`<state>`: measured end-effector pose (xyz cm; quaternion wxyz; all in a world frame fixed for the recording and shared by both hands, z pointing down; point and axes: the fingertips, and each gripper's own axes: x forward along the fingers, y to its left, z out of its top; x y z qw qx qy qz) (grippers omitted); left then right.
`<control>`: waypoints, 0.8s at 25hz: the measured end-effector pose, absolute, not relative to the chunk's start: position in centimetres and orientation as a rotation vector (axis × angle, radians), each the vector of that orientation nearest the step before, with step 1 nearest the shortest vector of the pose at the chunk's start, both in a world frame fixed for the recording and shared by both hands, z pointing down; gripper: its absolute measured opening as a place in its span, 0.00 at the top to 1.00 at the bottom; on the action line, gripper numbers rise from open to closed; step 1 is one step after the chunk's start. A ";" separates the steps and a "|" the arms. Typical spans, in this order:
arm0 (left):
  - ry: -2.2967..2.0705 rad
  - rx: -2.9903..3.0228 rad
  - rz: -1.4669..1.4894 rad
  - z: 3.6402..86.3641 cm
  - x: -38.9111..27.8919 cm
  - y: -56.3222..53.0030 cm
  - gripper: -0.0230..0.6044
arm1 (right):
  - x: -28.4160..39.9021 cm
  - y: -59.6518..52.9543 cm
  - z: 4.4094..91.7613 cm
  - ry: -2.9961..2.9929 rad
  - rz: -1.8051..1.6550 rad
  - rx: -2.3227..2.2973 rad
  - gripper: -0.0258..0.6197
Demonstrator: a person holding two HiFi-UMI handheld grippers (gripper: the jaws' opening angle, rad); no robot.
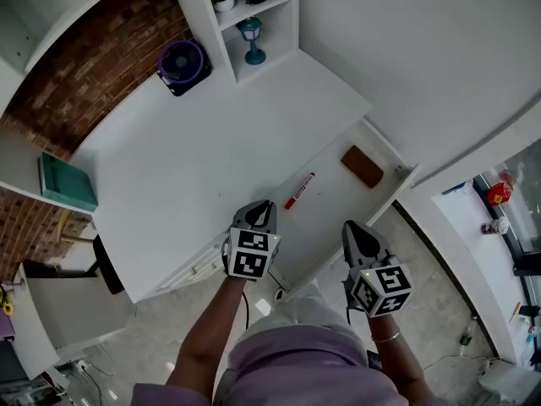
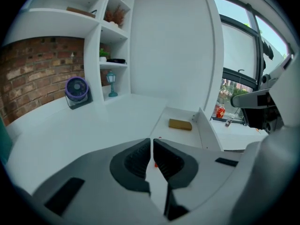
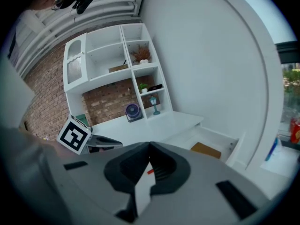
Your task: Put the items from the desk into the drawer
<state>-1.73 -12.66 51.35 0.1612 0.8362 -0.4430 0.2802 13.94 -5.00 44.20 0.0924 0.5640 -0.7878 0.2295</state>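
Left claw (image 1: 262,208) hangs over the desk's (image 1: 211,142) front edge, jaws drawn to a narrow slit with nothing between them. Right claw (image 1: 353,231) hovers over the open drawer's (image 1: 397,176) outer rim, jaws pressed together and empty. In the drawer, a red marker (image 1: 299,190) lies just by the front edge and a brown block (image 1: 363,167) near the front right corner. A purple fan (image 1: 181,63) stands at the back edge.

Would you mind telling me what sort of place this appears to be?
Probably a home study or office: a white desk with an open drawer, built-in shelves against a brick wall, and a small purple fan.
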 end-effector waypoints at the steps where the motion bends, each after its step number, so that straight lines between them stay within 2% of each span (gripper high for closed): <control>1: -1.271 2.390 0.786 51.0 -2.1 -12.4 0.93 | 13.7 -4.9 44.1 -2.342 0.678 1.670 0.96; 20: -1.396 2.381 0.543 45.7 -8.6 -8.5 0.95 | 9.9 -4.7 42.7 -2.407 0.619 1.583 0.96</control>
